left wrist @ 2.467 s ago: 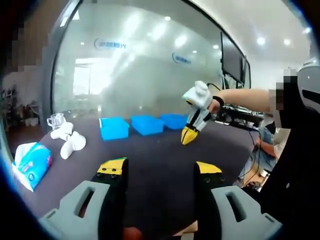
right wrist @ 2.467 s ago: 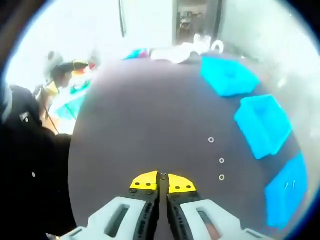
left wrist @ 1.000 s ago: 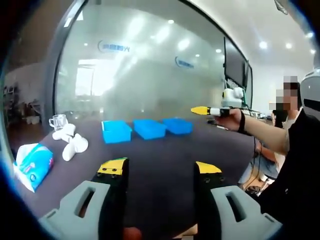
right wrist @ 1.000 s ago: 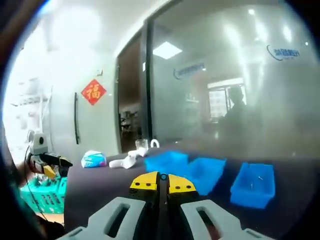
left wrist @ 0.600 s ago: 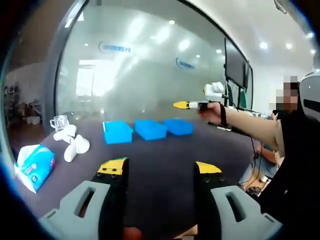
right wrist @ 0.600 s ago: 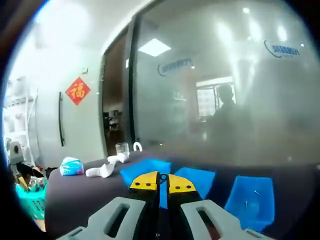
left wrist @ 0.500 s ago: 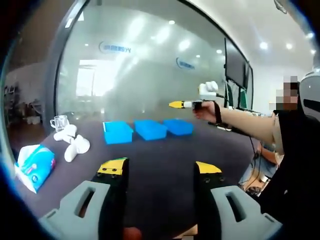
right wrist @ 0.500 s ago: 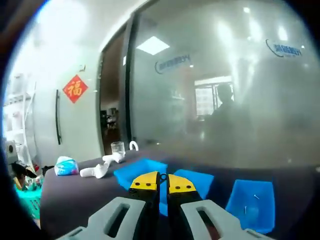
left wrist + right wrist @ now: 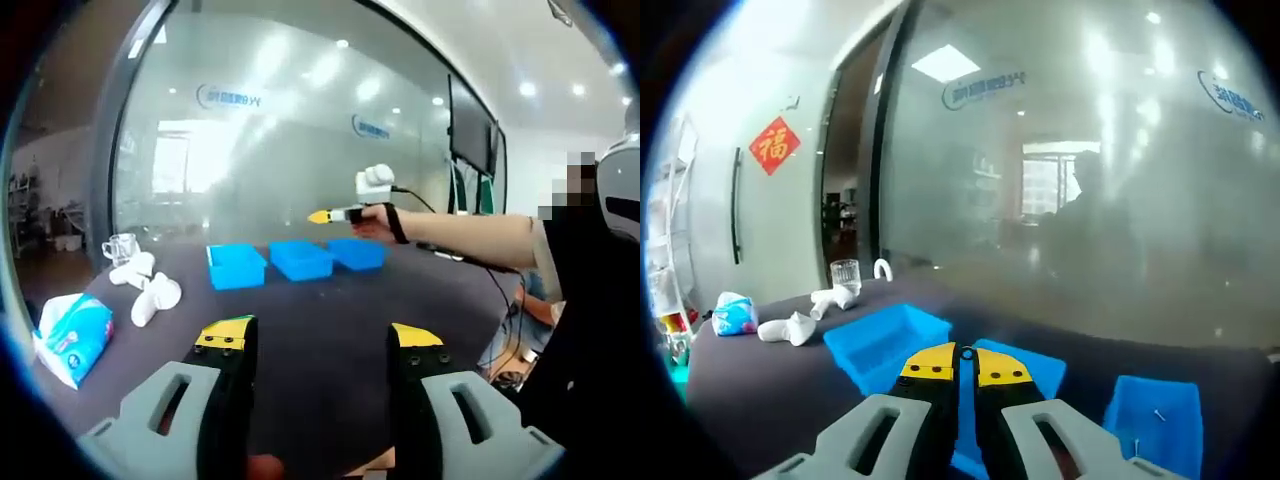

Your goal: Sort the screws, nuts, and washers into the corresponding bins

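Observation:
Three blue bins stand in a row on the dark table point(image 9: 310, 305): left bin point(image 9: 236, 266), middle bin point(image 9: 300, 259), right bin point(image 9: 356, 253). My left gripper point(image 9: 322, 340) hangs open over the near table, holding nothing. A hand holds my right gripper point(image 9: 320, 216) level, above the middle bin. In the right gripper view my right gripper point(image 9: 965, 365) is shut, with a tiny ring-like piece, seemingly a washer point(image 9: 966, 351), peeking between the tips. Past it lie the left bin point(image 9: 885, 338), the middle bin point(image 9: 1030, 368) and the right bin point(image 9: 1160, 405), which holds a small screw point(image 9: 1157, 414).
A tissue pack point(image 9: 72, 335), white lumpy objects point(image 9: 150, 295) and a glass cup point(image 9: 120, 247) sit at the table's left end. A frosted glass wall point(image 9: 280, 150) runs behind the bins. The person's arm point(image 9: 470, 240) reaches in from the right.
My right gripper has lifted off the table, levelled out and travelled left to above the bins, staying shut. The left gripper has barely moved.

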